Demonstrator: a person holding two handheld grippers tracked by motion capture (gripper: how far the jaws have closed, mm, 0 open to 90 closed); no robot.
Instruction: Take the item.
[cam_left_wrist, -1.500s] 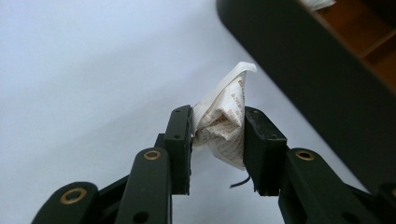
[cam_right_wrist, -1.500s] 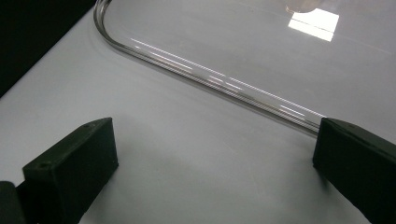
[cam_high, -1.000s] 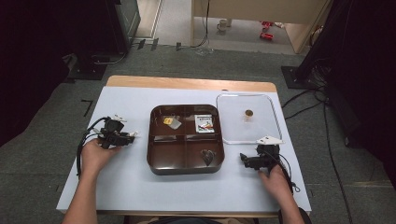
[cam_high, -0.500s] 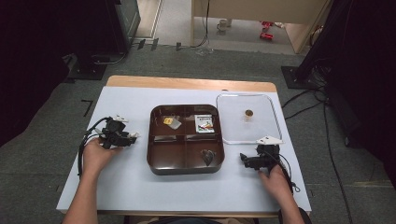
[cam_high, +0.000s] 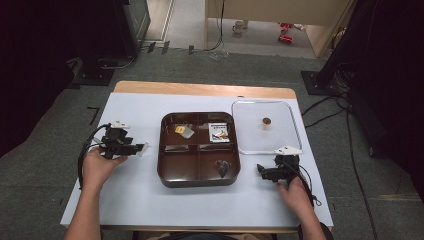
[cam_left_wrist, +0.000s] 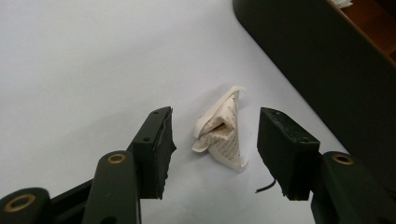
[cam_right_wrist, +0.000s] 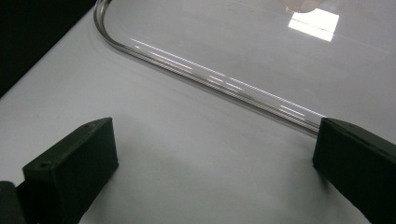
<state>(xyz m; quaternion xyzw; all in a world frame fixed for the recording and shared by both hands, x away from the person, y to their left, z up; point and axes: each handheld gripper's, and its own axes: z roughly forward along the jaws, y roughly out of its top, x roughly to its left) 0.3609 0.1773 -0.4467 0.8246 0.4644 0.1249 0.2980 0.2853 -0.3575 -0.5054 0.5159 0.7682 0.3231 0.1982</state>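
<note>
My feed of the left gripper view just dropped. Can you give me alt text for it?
A small crumpled paper wrapper, white with printed text, lies on the white table between the open jaws of the left gripper, touching neither; the jaws have just been opening. The dark brown tray runs along the upper right.

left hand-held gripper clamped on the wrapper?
No: the left hand-held gripper has just been opening, and the crumpled wrapper lies on the table between its jaws, touching neither.
</note>
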